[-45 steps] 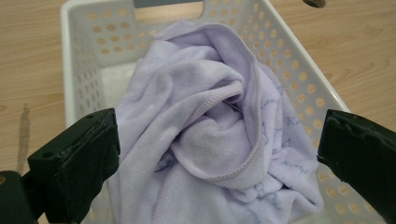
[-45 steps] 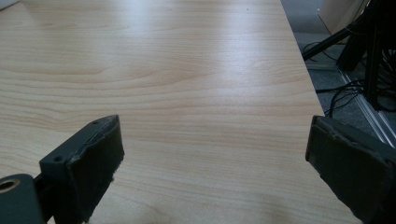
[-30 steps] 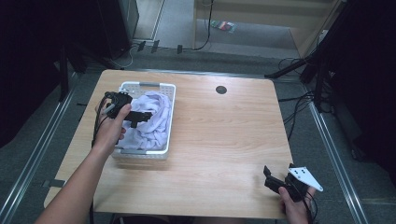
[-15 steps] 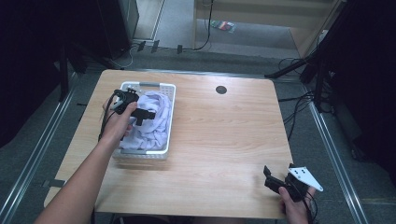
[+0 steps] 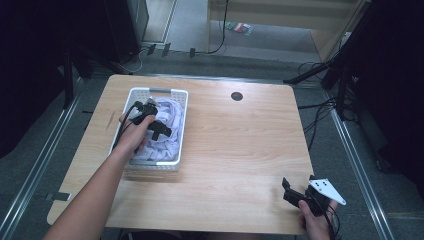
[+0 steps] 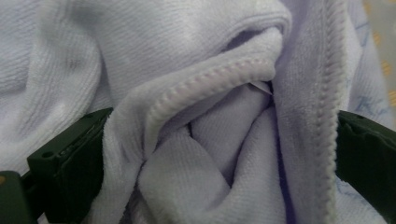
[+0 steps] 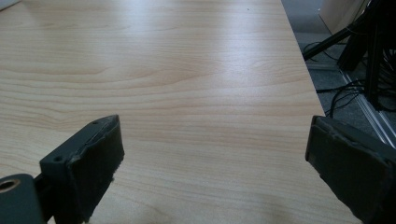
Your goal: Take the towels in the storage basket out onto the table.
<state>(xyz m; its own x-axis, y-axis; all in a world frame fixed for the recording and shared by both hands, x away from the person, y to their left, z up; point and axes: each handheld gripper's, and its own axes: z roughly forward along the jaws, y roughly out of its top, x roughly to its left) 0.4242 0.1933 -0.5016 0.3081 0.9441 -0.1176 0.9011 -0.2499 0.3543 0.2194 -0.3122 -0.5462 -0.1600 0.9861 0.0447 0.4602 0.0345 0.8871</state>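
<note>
A white plastic basket (image 5: 158, 92) stands on the left half of the wooden table (image 5: 240, 150), heaped with pale lilac towel cloth (image 5: 171, 111). My left gripper (image 5: 159, 131) is down in that heap. In the left gripper view its jaws are spread wide, and stitched folds of the cloth (image 6: 187, 93) bulge between them; the left gripper (image 6: 215, 158) is open. My right gripper (image 5: 289, 190) hovers low at the table's front right corner, open. Between its fingers lies only bare wood (image 7: 187, 70), as the right gripper (image 7: 215, 158) view shows.
A round black cable hole (image 5: 237, 96) sits near the table's far edge. The table's right edge (image 7: 308, 79) runs close beside my right gripper, with cables and a metal rail (image 5: 350, 150) on the floor beyond it.
My left gripper has shifted a little toward the near right inside the basket and sunk into the cloth. The right gripper has stayed where it was.
</note>
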